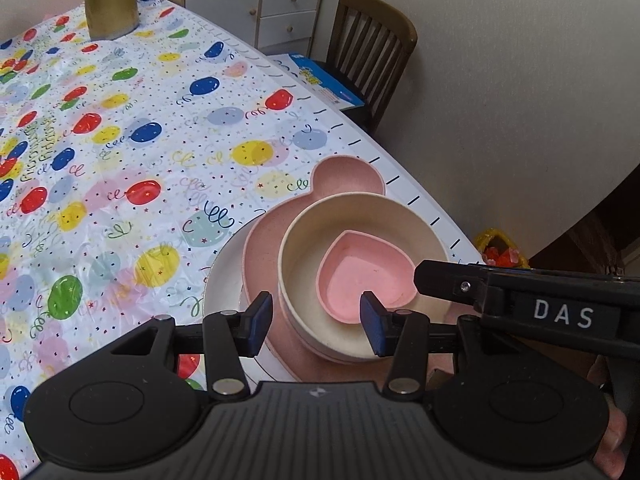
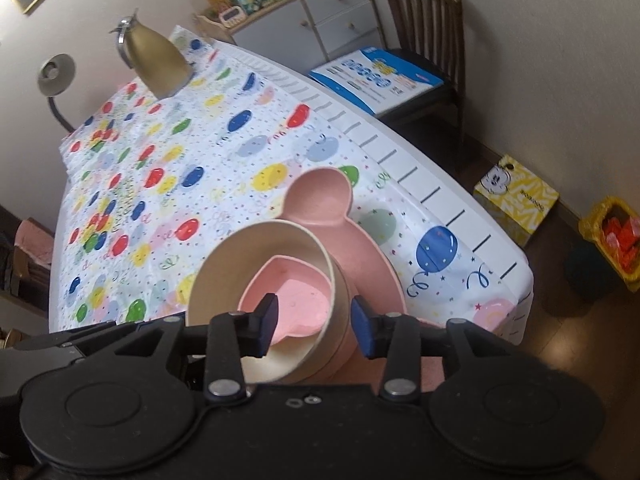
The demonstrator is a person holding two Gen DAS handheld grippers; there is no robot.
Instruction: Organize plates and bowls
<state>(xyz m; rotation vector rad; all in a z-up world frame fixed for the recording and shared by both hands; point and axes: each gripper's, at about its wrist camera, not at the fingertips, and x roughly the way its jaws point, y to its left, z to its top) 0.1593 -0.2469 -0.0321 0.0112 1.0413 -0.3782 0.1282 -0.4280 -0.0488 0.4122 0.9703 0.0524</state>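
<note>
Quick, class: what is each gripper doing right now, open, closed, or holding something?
Left gripper: open, holding nothing, above the stacked cream round bowl.
Right gripper: open, holding nothing, its fingers either side of that bowl's wall without pressing it.

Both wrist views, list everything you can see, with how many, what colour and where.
White plate: one, bottom of the stack on the table.
Bear-shaped plate: one, pink, on the white plate.
Round bowl: one, cream, on the bear-shaped plate.
Heart-shaped dish: one, pink, inside the round bowl.
Tablecloth: one, white with coloured balloons, over the table.
Jug: one, gold, far end of the table.
Chair: one, dark wood, by the wall.
Cabinet: one, pale with drawers, behind the table.
Left gripper: black, open over the stack.
Right gripper: black, open over the stack.
</note>
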